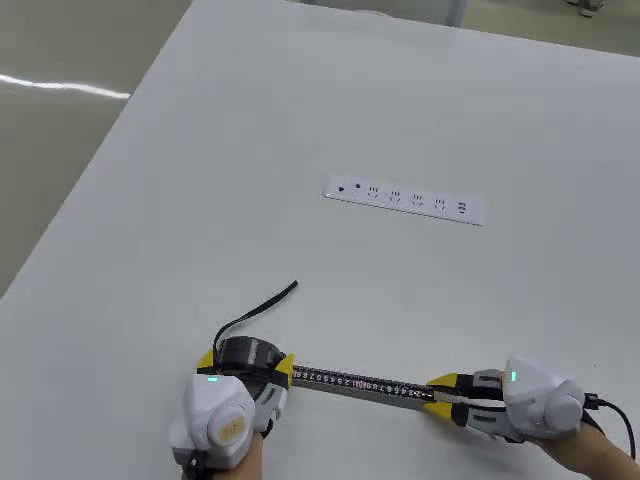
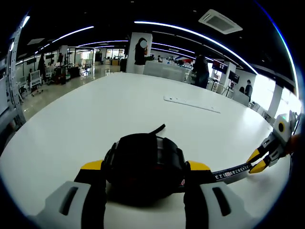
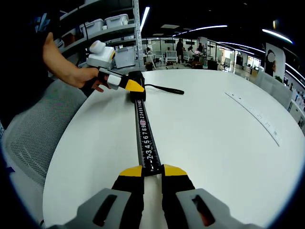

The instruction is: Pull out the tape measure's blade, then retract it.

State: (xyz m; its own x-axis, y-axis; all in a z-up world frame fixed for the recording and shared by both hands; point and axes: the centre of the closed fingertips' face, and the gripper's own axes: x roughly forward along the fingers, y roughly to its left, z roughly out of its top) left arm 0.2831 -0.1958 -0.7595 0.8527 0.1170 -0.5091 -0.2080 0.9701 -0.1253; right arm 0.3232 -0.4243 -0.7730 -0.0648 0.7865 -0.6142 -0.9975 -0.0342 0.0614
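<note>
Sitting on the white table (image 1: 400, 100), the black tape measure (image 2: 143, 160) was squeezed tight between the jaws of the left gripper (image 1: 246, 364). Its blade (image 3: 144, 133) lay pulled out along the table, and the right gripper (image 3: 152, 171) pinched the blade's end.

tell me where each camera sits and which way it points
head view: on the headset, looking down at table, left gripper, right gripper; hands at bottom edge
left gripper view: on the left gripper, facing past the gripped tape measure case; right gripper at right
right gripper view: on the right gripper, facing back along the pinched blade to the left hand
shared: gripper views face each other along the blade
</note>
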